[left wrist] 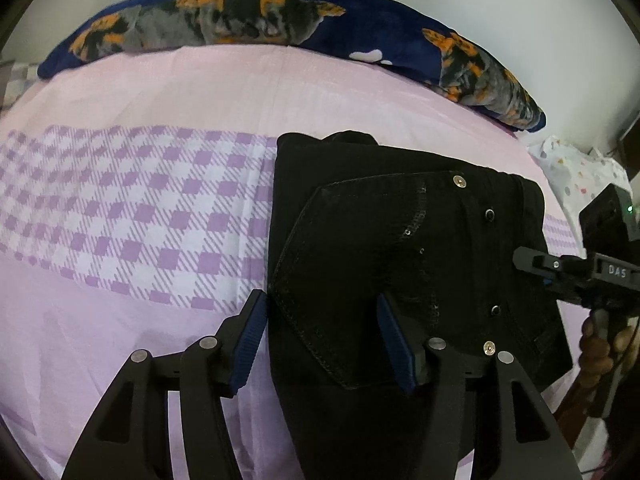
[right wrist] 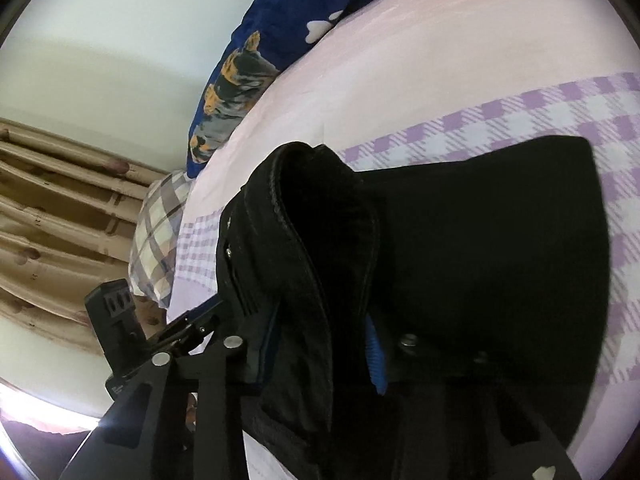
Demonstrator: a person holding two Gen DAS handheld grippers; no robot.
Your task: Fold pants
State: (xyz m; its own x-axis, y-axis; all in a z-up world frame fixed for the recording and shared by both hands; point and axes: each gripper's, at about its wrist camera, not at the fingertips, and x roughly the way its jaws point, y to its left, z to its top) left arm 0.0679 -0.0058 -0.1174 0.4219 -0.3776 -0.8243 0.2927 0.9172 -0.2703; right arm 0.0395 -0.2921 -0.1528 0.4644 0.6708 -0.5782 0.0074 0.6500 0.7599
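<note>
While the black pants [left wrist: 400, 248] lie folded into a compact bundle on the bed sheet [left wrist: 120, 280], back pocket and rivets facing up, the left gripper [left wrist: 324, 340] hangs over their near left edge with its jaws spread wide. One blue-padded finger sits just off the cloth over the sheet, the other over the pocket; nothing is pinched between them. At the right of that view the right gripper [left wrist: 532, 264] reaches in to the bundle's right edge. From its own camera, the right gripper [right wrist: 320, 344] has a thick fold of the pants [right wrist: 480, 260] between its blue pads, the fingers clamped on the cloth. Along the far edge of the bed lies a navy blanket [left wrist: 260, 12] printed with orange and grey figures. A checked pillow [right wrist: 160, 236] sits by the curtain [right wrist: 60, 220].
</note>
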